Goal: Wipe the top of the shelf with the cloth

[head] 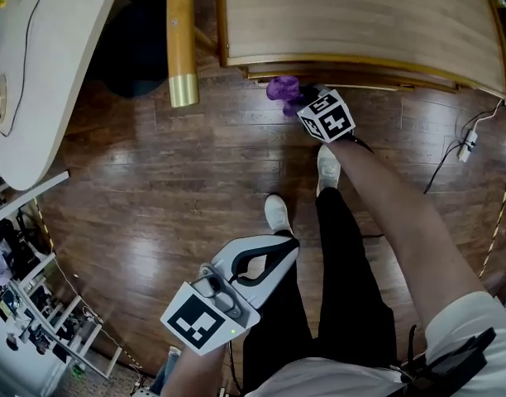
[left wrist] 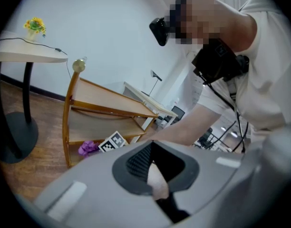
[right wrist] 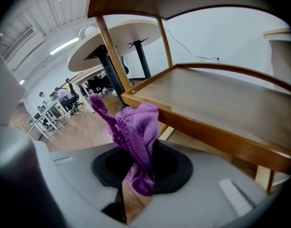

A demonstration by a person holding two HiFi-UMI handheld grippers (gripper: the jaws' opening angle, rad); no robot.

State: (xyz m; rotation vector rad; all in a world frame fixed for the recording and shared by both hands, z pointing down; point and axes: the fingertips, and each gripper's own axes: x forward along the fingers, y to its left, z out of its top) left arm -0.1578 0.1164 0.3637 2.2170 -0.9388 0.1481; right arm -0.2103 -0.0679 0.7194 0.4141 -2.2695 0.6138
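Right tongs clamped on purple cloth, upper centre, beside lower tier | left tongs closed, empty, lower centre | shelf top untouched; I judge all wiping remains.

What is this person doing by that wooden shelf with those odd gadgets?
A person holds a gripper in each hand. The right gripper is clamped on a purple cloth, low at the front of the wooden shelf, beside a lower board and under the top one. The left gripper is shut and empty, near the person's legs. The cloth is not on the shelf's top.
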